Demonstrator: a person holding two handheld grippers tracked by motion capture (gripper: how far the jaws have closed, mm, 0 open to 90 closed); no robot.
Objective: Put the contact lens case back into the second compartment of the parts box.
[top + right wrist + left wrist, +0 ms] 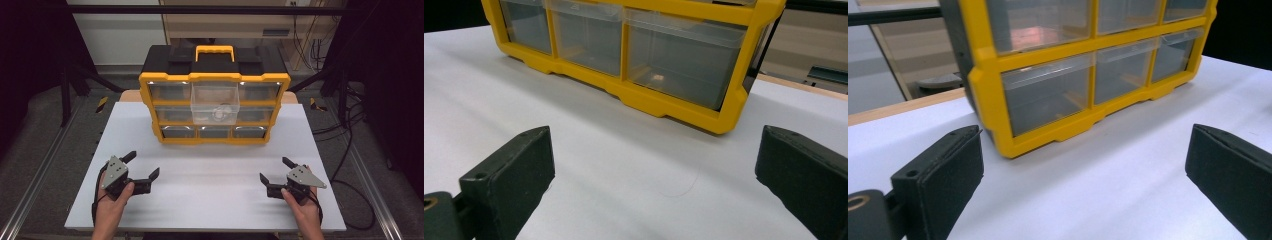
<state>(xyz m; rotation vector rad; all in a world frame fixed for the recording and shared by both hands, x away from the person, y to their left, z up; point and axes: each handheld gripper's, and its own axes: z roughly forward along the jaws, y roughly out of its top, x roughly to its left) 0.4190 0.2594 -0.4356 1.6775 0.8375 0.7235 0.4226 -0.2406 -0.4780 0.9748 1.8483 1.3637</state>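
Resting on near counter (pixel 210 200) | left tool (pixel 142 166), right tool (pixel 274 169), jaws apart, gripping nothing | pulled-out drawer (pixel 215 102) lying far, centred, sticking nearward | neither tool nearer.

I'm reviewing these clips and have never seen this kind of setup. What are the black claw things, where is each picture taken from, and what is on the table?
A person sits at a white table and holds a hand-operated two-jaw gripper in each hand: the left gripper and the right gripper. No robot arm is involved.

The high view looks down from above the person's side. The other two pictures come from cameras riding on the grippers, each looking out between its own black jaws.

On the table stands a yellow and black organizer with clear drawers and a handle on top. Its top middle drawer is pulled out, and something small and round lies inside; I cannot tell what.

Both grippers are open, hold nothing, and rest near the table's front edge, apart from the organizer.
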